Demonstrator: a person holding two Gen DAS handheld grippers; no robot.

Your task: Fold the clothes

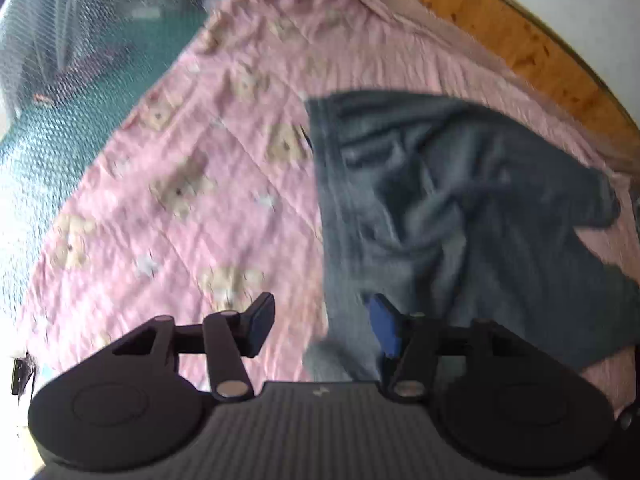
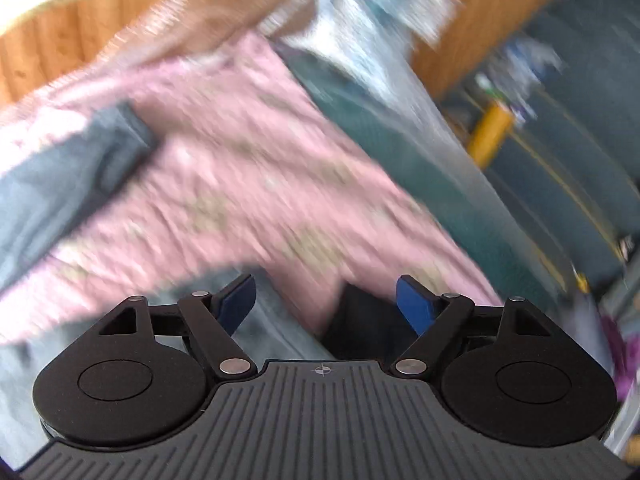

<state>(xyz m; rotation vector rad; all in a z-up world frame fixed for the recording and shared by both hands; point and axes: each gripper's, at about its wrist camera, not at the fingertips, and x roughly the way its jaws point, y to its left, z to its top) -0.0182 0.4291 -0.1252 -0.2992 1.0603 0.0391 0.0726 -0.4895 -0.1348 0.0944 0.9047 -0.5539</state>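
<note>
Left gripper (image 1: pixel 324 330) spread wide, empty, above grey garment (image 1: pixel 460 216), right gripper (image 2: pixel 326 302) likewise

Black hand-held gripper (image 1: pixel 324 328); blue pads (image 2: pixel 414 304); silver rivets.

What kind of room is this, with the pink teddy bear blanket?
Probably a bedroom. A pink quilt printed with teddy bears is spread out like bedding, a wooden board like a headboard runs along its far edge, and a grey garment lies on it.

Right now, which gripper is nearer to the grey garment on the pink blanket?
Left. The left gripper hovers open over the grey garment's near edge; the right gripper, also open, faces mostly pink blanket.
</note>
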